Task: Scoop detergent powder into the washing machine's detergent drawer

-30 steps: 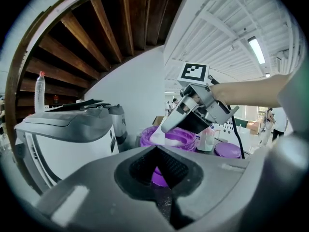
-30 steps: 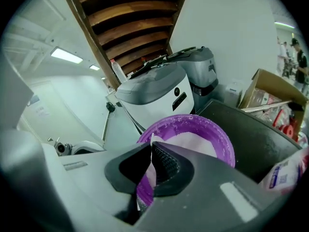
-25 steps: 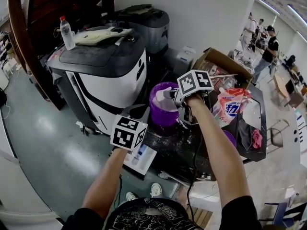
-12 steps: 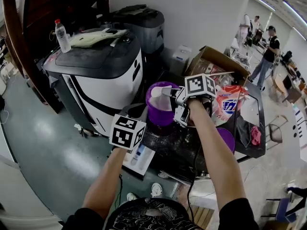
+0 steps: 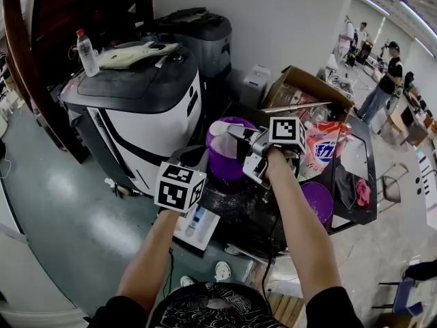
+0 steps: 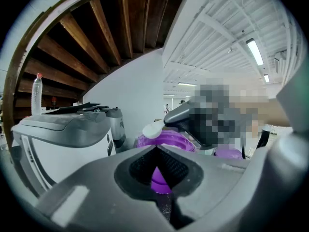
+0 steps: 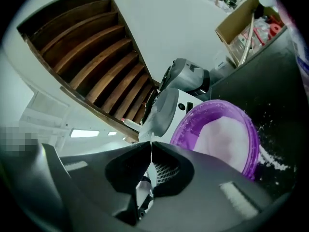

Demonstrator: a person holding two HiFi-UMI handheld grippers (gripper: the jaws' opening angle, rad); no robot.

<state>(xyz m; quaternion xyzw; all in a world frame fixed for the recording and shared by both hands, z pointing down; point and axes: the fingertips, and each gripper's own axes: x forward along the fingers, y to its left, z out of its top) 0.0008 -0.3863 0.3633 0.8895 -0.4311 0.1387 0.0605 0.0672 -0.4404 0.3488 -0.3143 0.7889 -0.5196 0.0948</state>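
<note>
The right gripper point(image 7: 150, 144) is clenched on the handle of a white plastic scoop point(image 7: 161, 111), whose bowl sticks out past the jaw tips. In the left gripper view the scoop sits just above the rim of the round purple plastic tub of detergent powder point(image 5: 229, 157). No view shows whether the bowl carries any powder.

The tub stands open on the black tabletop point(image 7: 277, 88). Inside it the white powder point(image 7: 224, 139) lies heaped against one wall, leaving the purple inner wall bare on the near side. White grains are scattered on the tabletop just beside the tub.

The left gripper point(image 6: 155, 146) has its jaws pressed together with nothing between them; the purple seen through the gap in its pads is the tub beyond. In the head view this gripper hangs left of the tub and lower. Just below its marker cube is the white detergent drawer with a blue insert point(image 5: 198, 225), pulled open.

A white and dark grey washing machine point(image 5: 147, 118) stands to the left, with a clear water bottle with a red cap point(image 5: 83, 50) upright on its lid. Right of the tub are an orange detergent bag point(image 5: 321, 149), a flat purple lid point(image 5: 317, 200) and, behind them, an open cardboard box point(image 5: 307, 87)
</note>
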